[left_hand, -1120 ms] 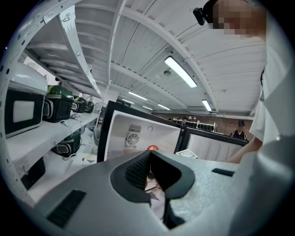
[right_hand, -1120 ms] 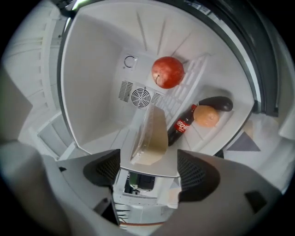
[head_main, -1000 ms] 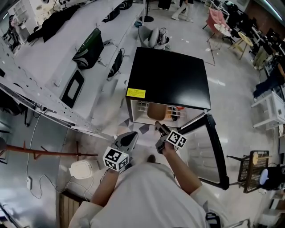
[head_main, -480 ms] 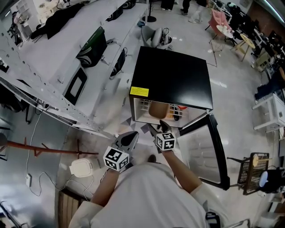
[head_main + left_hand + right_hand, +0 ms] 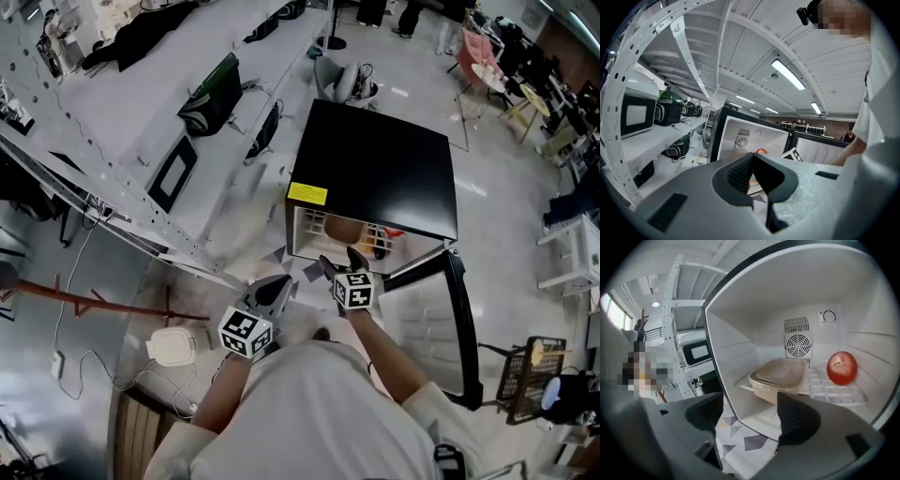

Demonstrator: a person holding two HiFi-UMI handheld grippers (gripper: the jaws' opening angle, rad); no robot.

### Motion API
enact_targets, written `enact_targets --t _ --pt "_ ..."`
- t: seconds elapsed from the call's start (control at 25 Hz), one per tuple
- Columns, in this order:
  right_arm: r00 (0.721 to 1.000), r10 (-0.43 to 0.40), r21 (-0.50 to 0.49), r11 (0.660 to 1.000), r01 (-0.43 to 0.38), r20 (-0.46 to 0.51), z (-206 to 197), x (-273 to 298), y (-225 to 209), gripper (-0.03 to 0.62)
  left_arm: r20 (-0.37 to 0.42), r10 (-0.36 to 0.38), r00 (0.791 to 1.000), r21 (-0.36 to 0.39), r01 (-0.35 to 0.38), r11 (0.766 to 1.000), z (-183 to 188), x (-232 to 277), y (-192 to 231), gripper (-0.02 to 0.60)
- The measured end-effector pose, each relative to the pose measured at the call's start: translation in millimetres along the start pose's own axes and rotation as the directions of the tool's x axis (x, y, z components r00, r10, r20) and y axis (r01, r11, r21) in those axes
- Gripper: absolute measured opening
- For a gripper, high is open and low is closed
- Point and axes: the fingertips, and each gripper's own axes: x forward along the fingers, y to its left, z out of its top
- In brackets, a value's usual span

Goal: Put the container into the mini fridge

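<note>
My right gripper point(image 5: 750, 411) has squared up to the fridge point(image 5: 375, 169), jaws opening, empty. The container point(image 5: 778, 376) stays shelved. Left gripper point(image 5: 752, 174) closed, empty. From overhead, the fridge top hides most of the container.

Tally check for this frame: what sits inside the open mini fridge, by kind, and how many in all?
Container: 1
Apple: 1
Total: 2
</note>
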Motion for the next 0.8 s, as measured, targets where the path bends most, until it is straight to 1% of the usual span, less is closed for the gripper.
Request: enact_targets --t 0.24,0.44,0.6,0.8 --pt "1.000 0.018 0.028 0.999 -0.018 -0.016 4.4 3.7 -2.2 0.368 0.005 0.003 1.000 -0.006 -0.003 1.000 1.8 -0.6 1.4 0.005" --pt "0.999 0.038 0.030 0.999 -0.038 0.006 12.7 -4.1 8.4 0.367 0.005 -0.012 1.000 -0.006 0.012 1.000 2.1 -2.1 2.7 0.005" --pt "0.996 0.091 0.068 0.993 -0.092 0.014 17.7 -13.7 24.1 0.329 -0.011 -0.033 0.999 -0.016 0.033 0.999 -2.9 -6.2 2.2 0.005" --pt "0.997 0.066 0.055 0.996 -0.068 0.040 25.8 -35.6 38.1 0.305 -0.023 -0.073 0.997 -0.017 0.073 0.997 -7.3 -17.7 -2.9 0.005"
